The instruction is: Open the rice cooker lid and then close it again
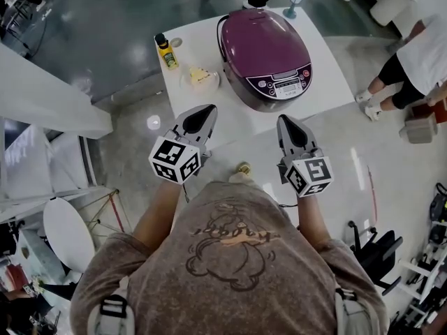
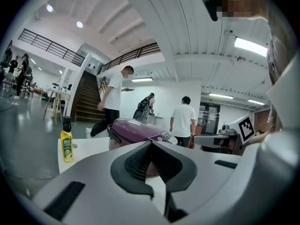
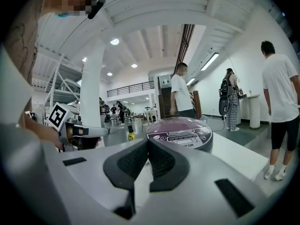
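A purple rice cooker (image 1: 265, 54) with its lid down stands on the white table (image 1: 328, 89), its silver control panel facing me. It also shows in the left gripper view as the rice cooker (image 2: 136, 128) and in the right gripper view as the rice cooker (image 3: 180, 132). My left gripper (image 1: 207, 109) is shut and empty, held at the table's near edge, left of the cooker. My right gripper (image 1: 285, 121) is shut and empty too, just off the near edge, in front of the cooker. Neither touches the cooker.
A small yellow oil bottle (image 1: 166, 51) and a plate with food (image 1: 200, 78) sit on the table's left part. A glass (image 1: 293, 2) stands past the far edge. People stand at the right (image 1: 419, 54) and beyond the table. A white round stool (image 1: 66, 232) is at lower left.
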